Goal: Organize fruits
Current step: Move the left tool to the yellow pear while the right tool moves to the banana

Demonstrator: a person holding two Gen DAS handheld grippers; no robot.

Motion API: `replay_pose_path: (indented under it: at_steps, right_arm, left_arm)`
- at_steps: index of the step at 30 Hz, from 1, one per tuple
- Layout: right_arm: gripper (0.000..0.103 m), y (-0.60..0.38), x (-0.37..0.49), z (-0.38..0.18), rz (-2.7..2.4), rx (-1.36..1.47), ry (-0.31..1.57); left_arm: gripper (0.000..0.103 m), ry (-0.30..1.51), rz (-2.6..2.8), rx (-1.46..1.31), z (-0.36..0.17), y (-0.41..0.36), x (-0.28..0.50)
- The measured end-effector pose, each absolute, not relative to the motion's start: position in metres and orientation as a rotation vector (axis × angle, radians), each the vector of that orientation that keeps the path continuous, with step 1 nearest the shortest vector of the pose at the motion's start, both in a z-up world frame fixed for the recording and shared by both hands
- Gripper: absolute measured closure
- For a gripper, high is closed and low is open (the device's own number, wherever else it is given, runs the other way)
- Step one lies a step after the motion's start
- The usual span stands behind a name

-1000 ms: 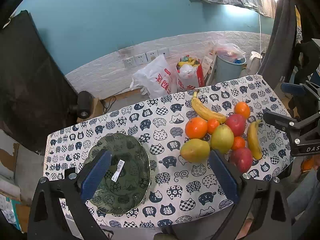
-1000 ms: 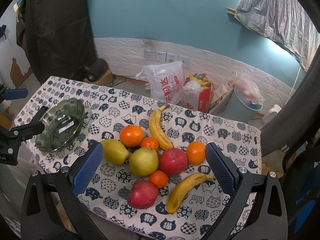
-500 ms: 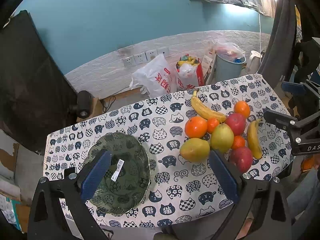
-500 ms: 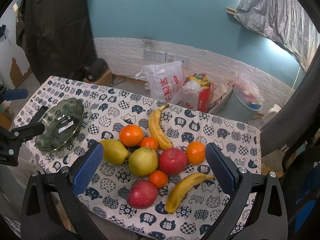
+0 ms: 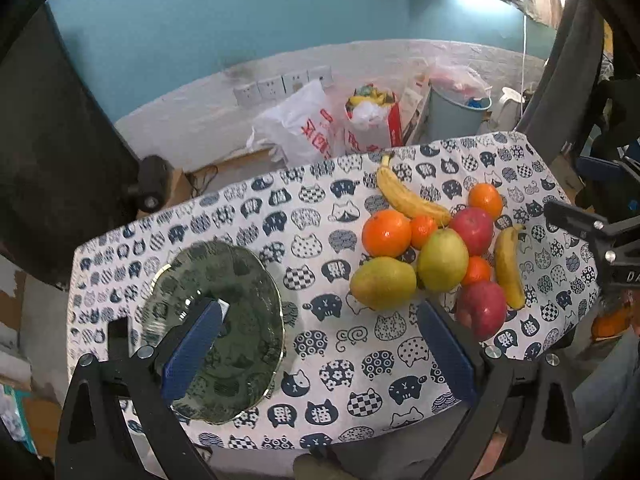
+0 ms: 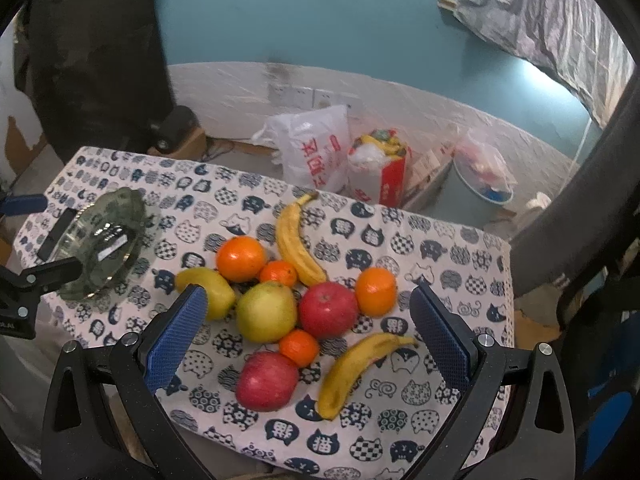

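Red apple (image 6: 267,381), round, smooth and a bit heavy, lies in the fruit pile below the wide-open, empty right gripper (image 6: 308,334); pinch its fat middle, while the left gripper (image 5: 320,344) hangs open too.

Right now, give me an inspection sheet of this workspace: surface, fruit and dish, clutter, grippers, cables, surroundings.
Surface: table under a cat-print cloth, lying flat.
Job's things: green glass plate at the left, holding no fruit; loose cluster at the right of two bananas, two red apples, a green apple, a yellow pear and four oranges.
Clutter: nothing seen on the cloth besides these.
Grippers: left gripper open above the plate's near side; right gripper open above the fruit; both empty.
Cables: a dark cord on the floor behind the table.
Surroundings: teal wall, wall sockets, white plastic bag, red carton, lined bin.
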State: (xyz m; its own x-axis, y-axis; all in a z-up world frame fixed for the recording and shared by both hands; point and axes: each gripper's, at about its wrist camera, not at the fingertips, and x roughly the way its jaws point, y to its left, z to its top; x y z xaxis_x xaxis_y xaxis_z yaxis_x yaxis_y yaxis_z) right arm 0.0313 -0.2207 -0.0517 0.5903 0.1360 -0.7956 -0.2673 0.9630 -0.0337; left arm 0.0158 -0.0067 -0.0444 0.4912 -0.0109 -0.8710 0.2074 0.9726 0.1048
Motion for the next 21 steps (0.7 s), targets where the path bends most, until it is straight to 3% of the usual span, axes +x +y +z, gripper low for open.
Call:
replay_pose_path:
  at_steps: [12, 21]
  right_arm:
    - [0.005, -0.261, 0.055, -0.099, 0.121, -0.084, 1.06]
    - [0.015, -0.285, 0.068, -0.152, 0.069, -0.028, 1.2]
  left_arm:
    - [0.003, 1.146, -0.119, 0.18, -0.085, -0.012, 0.041]
    - [0.004, 1.201, -0.106, 0.183, -0.122, -0.026, 0.062]
